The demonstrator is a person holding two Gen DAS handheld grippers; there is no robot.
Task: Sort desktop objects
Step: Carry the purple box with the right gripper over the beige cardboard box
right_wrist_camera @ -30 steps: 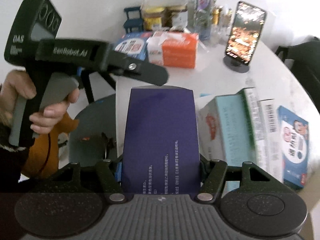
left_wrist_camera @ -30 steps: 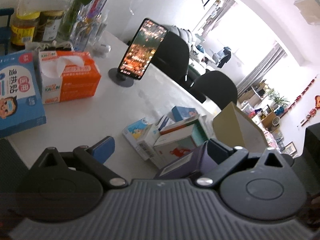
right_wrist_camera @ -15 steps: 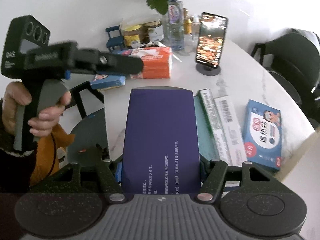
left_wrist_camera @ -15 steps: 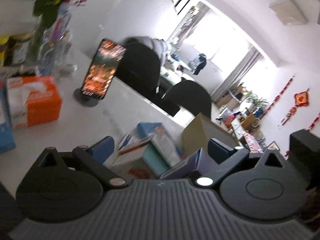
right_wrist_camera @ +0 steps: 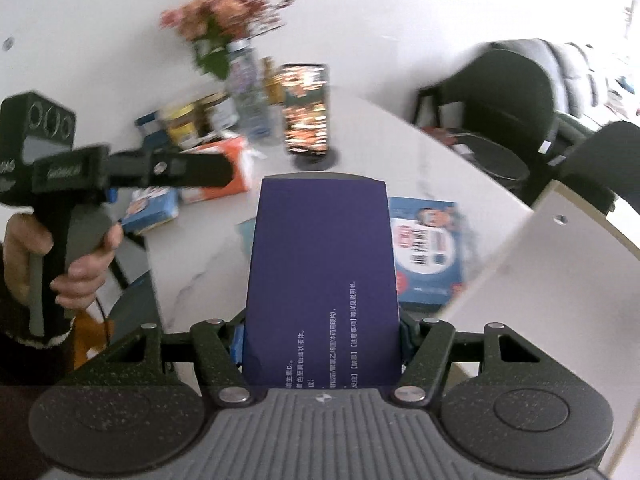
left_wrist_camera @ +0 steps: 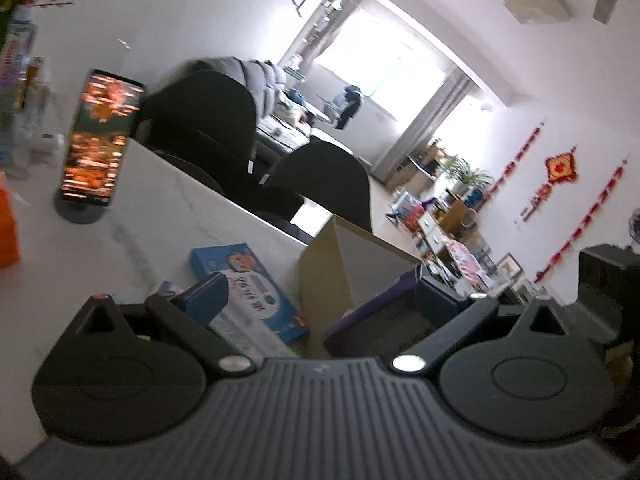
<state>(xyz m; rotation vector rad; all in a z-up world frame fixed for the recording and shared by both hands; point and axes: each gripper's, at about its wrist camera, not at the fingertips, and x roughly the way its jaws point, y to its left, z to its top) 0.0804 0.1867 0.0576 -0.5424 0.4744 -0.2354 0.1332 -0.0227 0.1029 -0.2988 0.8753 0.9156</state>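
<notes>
A: What is the right gripper (right_wrist_camera: 320,336) doing?

B: Its jaws stand at a middling width and are clamped on a dark purple box (right_wrist_camera: 322,280). The blue pads press the box's two long sides, and the box fills the middle of the right wrist view, white print toward the camera, lifted above the white table (right_wrist_camera: 400,160).

A: And the left gripper (left_wrist_camera: 320,300)?

B: Spread wide, with nothing between its fingers (left_wrist_camera: 208,294). In the right wrist view it sits at middle left, gripped by a hand (right_wrist_camera: 86,268). In its own view the purple box shows low and right of centre, beside its right finger and outside the gap.

A: Where are the other things?

B: A blue carton (right_wrist_camera: 430,248) lies flat on the table just right of the purple box. A pale cardboard flap (right_wrist_camera: 520,264) slants across the right of the frame. The phone on its stand (right_wrist_camera: 306,110) is upright at upper centre, the orange tissue box (right_wrist_camera: 232,168) to its left.

A: What has changed from a second ago?

B: The grip looks the same. The purple box then overlapped a teal carton and a white one; now the blue carton and the cardboard flap lie beside it. In the left wrist view the orange tissue box has slipped to the left edge.
</notes>
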